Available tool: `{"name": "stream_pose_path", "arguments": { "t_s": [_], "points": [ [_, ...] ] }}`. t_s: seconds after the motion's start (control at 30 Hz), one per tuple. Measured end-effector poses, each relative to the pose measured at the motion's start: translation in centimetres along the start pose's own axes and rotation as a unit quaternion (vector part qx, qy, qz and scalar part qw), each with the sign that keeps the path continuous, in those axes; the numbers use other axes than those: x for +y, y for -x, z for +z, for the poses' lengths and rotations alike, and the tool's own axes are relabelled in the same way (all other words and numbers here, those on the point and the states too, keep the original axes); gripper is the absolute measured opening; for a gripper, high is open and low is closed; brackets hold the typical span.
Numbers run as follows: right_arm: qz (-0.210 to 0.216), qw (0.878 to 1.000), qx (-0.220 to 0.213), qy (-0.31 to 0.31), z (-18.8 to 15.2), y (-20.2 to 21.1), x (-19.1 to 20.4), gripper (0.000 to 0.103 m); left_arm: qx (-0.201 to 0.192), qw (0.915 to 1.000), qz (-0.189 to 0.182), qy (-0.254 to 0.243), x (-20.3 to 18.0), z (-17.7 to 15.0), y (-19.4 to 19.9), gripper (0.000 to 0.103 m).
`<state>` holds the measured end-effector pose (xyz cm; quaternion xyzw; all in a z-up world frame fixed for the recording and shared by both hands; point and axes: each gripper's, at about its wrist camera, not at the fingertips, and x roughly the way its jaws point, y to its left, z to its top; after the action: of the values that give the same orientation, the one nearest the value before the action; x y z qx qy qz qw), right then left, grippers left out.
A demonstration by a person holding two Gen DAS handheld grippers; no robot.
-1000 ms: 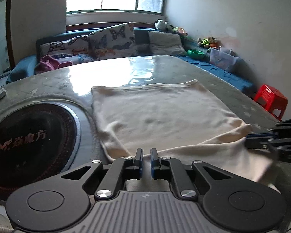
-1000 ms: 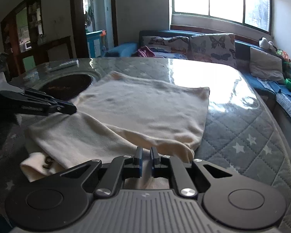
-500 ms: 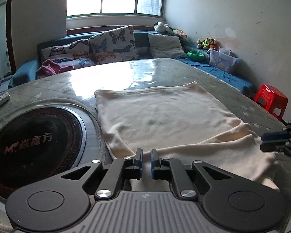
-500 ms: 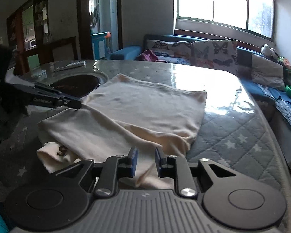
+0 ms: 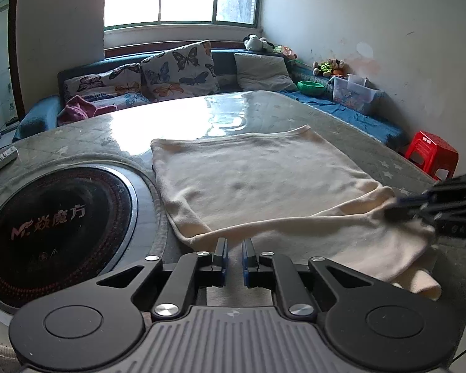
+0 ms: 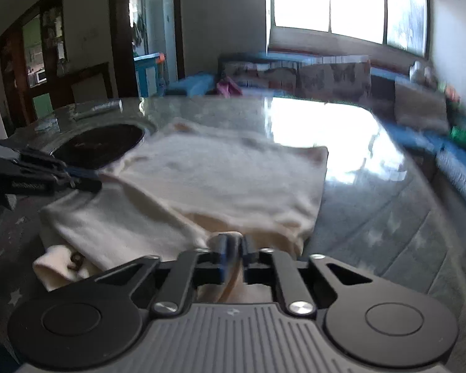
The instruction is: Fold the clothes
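Garment: cream cloth [image 5: 258, 183], partly folded, near edge doubled over, lying flat along counter [image 5: 158, 121] near edge, beside round black hob [image 5: 49, 227] | my left hand-held gripper [image 5: 233, 250]: narrow gap, nothing between | my right hand-held gripper [image 6: 233, 242]: clamped on cloth fold | Room: glossy counter, sofa [image 5: 177, 74] beneath window.

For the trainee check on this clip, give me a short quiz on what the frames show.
1. True or false: the cloth lies beside the hob, not on its black disc.
2. What does the right gripper pinch? A) cloth B) cushion C) remote
3. Fill in: the cloth's colour is ____.
Key: 1 true; 2 A; 3 cream.
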<state>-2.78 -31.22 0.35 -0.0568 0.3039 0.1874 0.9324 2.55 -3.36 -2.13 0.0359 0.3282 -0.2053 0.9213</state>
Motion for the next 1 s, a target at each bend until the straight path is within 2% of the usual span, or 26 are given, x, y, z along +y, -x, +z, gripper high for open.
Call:
{"name": "stream_pose_path", "arguments": {
  "t_s": [0.13,0.3,0.4,0.57,0.63,0.77,0.83,1.0],
  "points": [
    [-0.009,0.999,-0.028,0.014,1.2,1.1,0.4,0.006,0.003,0.9999,0.010,0.010,0.5,-0.2,-0.3,0.011],
    [-0.025,1.000,0.001,0.002,0.3,-0.4,-0.6,0.011,-0.005,1.0000,0.006,0.005,0.3,-0.2,0.7,0.011],
    [-0.019,1.000,-0.009,0.006,0.0,0.5,-0.6,0.011,-0.012,0.9999,0.000,-0.002,0.0,-0.2,1.5,0.011],
    [0.029,0.999,-0.004,0.024,-0.2,1.4,0.3,0.011,-0.024,0.9996,-0.010,-0.014,-0.4,-0.2,2.9,0.011],
    [0.040,0.999,0.012,0.034,-0.8,1.0,0.7,0.011,-0.022,0.9990,-0.019,-0.035,-1.1,-0.9,3.8,0.012],
    [0.043,0.997,0.025,0.054,-1.6,0.9,1.4,0.014,-0.017,0.9961,-0.038,-0.078,-2.4,-2.6,5.6,0.028],
    [0.044,0.997,0.022,0.057,-1.6,1.3,1.7,0.020,-0.015,0.9932,-0.041,-0.108,-3.2,-3.5,6.3,0.030],
    [0.044,0.995,0.029,0.086,-1.8,1.1,2.3,0.021,-0.009,0.9841,-0.044,-0.172,-5.0,-5.3,6.6,0.031]
  ]
}}
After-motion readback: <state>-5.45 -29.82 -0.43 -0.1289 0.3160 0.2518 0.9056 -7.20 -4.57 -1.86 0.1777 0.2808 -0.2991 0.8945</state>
